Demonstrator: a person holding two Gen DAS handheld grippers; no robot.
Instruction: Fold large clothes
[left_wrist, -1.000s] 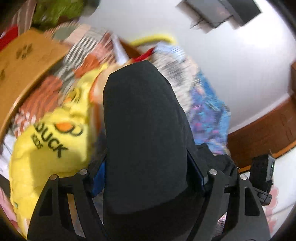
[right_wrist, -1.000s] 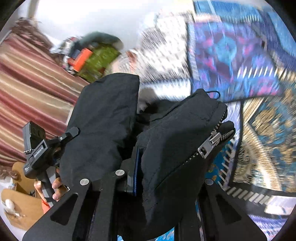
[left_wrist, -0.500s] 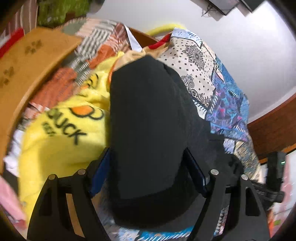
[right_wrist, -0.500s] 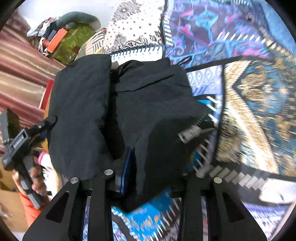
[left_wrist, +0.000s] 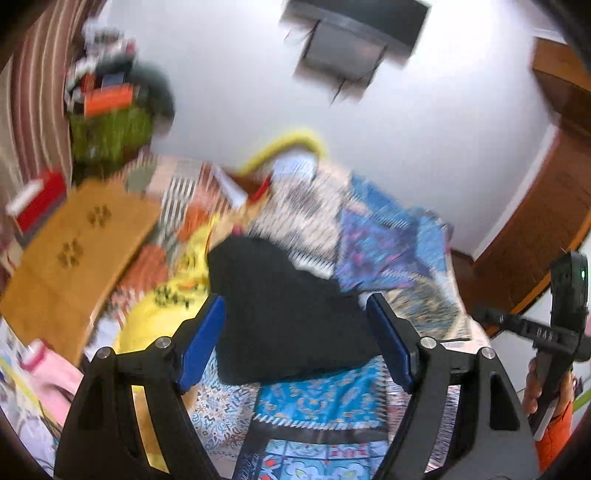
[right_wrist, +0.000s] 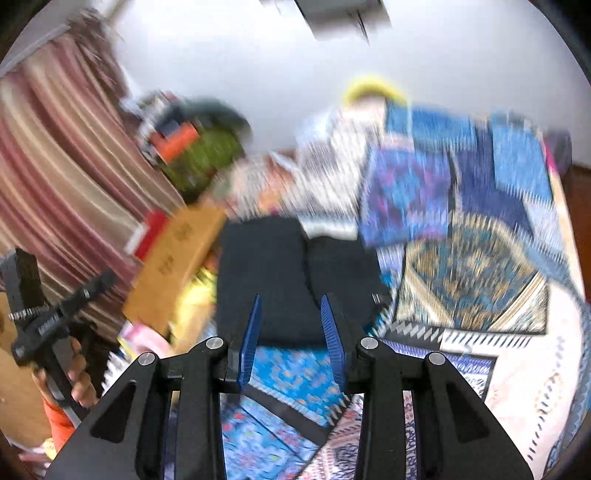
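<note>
A folded black jacket (left_wrist: 284, 310) lies on the patterned blue bedspread (left_wrist: 321, 398); it also shows in the right wrist view (right_wrist: 295, 280). My left gripper (left_wrist: 295, 343) is open and empty, pulled back just short of the jacket's near edge. My right gripper (right_wrist: 291, 339) is open and empty, its blue pads framing the jacket's near edge without touching it. Both views are motion-blurred.
A yellow duck-print garment (left_wrist: 162, 314) lies left of the jacket. A brown cardboard box (left_wrist: 70, 254) stands further left, with a green bag (left_wrist: 110, 133) behind it. Striped curtains (right_wrist: 55, 177) hang at left. The other gripper's handle shows at each view's edge (left_wrist: 561, 321).
Both grippers let go of the black jacket, opened, and drew back and up. The jacket now rests folded on the bed.
</note>
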